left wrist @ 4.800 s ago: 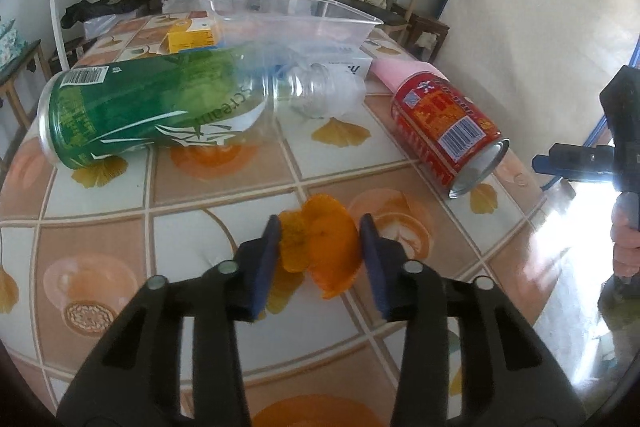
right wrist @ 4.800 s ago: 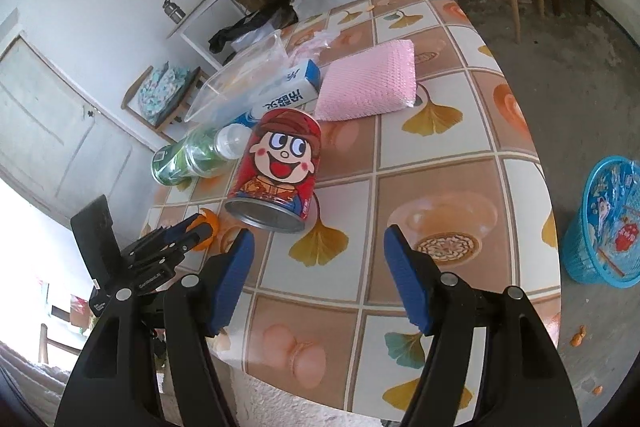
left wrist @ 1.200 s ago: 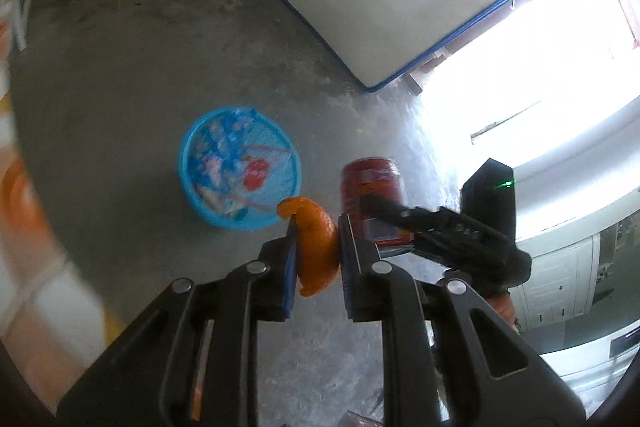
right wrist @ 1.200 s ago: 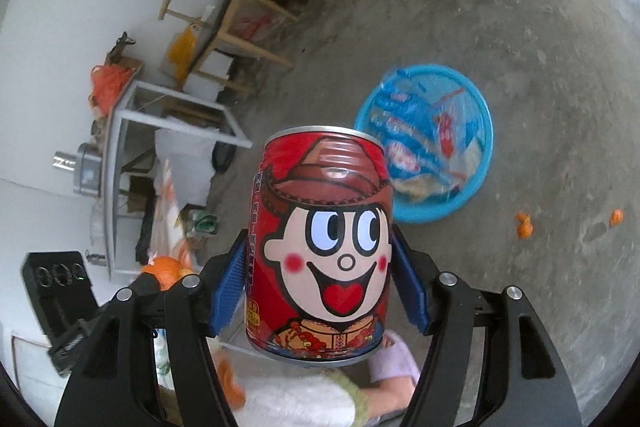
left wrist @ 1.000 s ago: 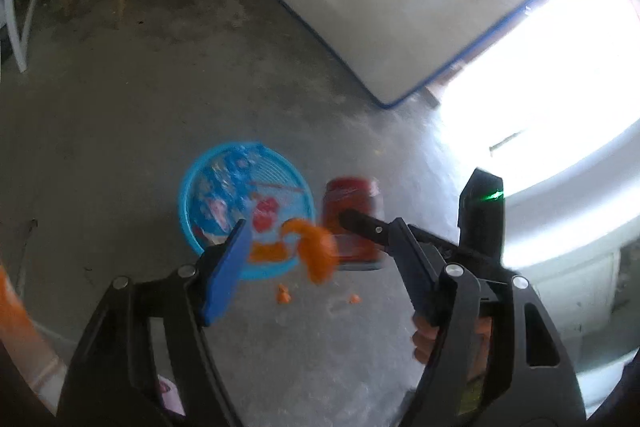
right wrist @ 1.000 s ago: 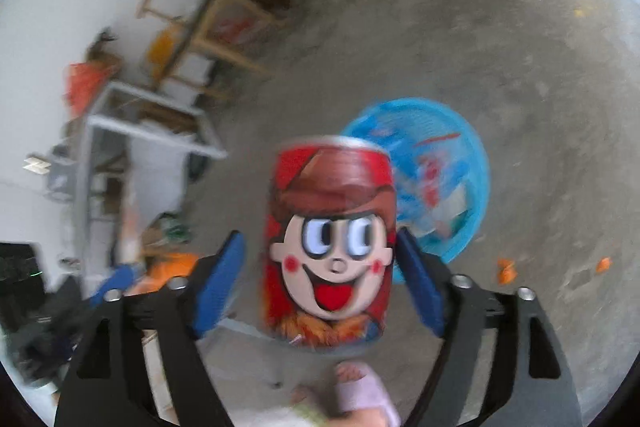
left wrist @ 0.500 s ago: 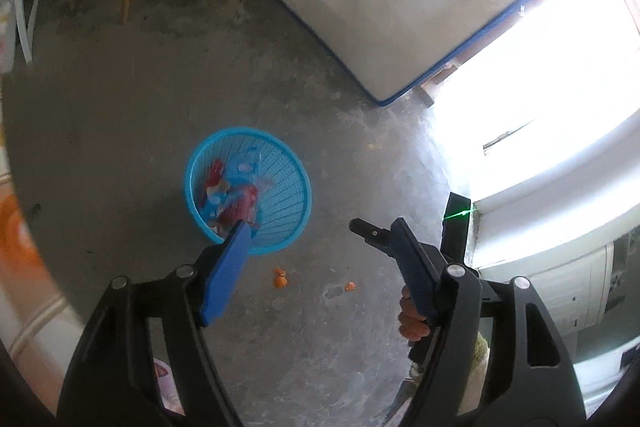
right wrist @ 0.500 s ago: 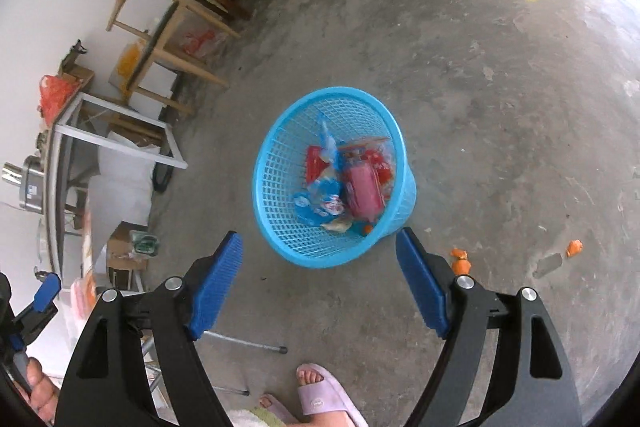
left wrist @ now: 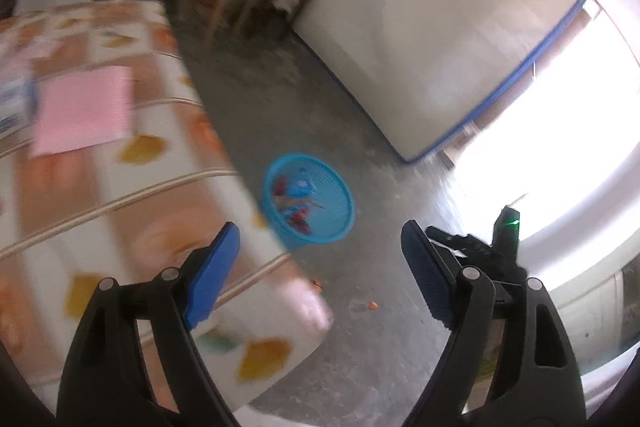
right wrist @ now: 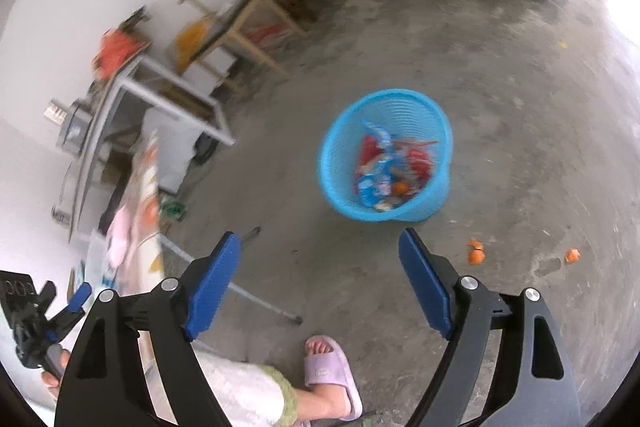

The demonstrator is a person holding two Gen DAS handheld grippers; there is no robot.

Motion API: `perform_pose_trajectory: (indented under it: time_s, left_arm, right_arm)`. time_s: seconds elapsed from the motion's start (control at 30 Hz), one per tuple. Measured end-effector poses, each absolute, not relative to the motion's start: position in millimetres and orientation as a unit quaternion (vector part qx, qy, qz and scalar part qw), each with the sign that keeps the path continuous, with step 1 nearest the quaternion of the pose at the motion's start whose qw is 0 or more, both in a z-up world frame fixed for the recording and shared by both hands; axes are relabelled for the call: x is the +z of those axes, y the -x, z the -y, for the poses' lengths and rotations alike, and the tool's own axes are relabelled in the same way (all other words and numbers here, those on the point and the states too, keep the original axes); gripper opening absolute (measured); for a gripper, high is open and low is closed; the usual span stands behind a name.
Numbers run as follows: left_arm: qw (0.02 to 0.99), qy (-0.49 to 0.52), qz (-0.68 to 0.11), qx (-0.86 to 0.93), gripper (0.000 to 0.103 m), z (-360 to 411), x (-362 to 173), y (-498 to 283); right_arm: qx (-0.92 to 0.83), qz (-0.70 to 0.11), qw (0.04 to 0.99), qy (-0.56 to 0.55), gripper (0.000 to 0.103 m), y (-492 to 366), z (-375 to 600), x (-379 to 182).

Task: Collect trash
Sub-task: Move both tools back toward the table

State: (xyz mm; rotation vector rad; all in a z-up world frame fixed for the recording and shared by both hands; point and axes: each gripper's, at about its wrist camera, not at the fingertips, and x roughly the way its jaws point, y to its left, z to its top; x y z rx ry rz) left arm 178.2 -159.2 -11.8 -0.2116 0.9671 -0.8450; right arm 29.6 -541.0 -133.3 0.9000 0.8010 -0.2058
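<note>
- The left hand-held gripper has just been opening wider; its blue pads stand far apart with nothing between them.
- The right hand-held gripper is likewise spread wide and empty, probably because its load has gone into the basket.
- The blue basket stands on the concrete floor beside the surface, low and open-topped, so trash can be dropped in from above.
- Its trash is a crumpled heap of red and blue wrappers with an orange bit showing.
- Two orange scraps lie on the floor near the basket, apparently missed drops.
- A pink pad lies on the surface, blurred.
</note>
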Motion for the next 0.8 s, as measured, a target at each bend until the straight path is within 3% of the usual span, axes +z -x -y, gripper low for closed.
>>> perform_pose_trajectory:
  time_s: [0.4,0.8]
  left_arm:
    - [0.854,0.159,-0.404,-0.287,0.082,5.6,-22.4,-135.9]
    - [0.868,0.275,-0.351,-0.219,0.082,-128.6,-38.2,-126.6]
  right_arm:
    - [0.068,-0.383,0.859,-0.334,0.08,-105.7,416.7,-46.2]
    - [0.297,-0.424,0.833,-0.197,0.08,-220.0,185.3,21.9]
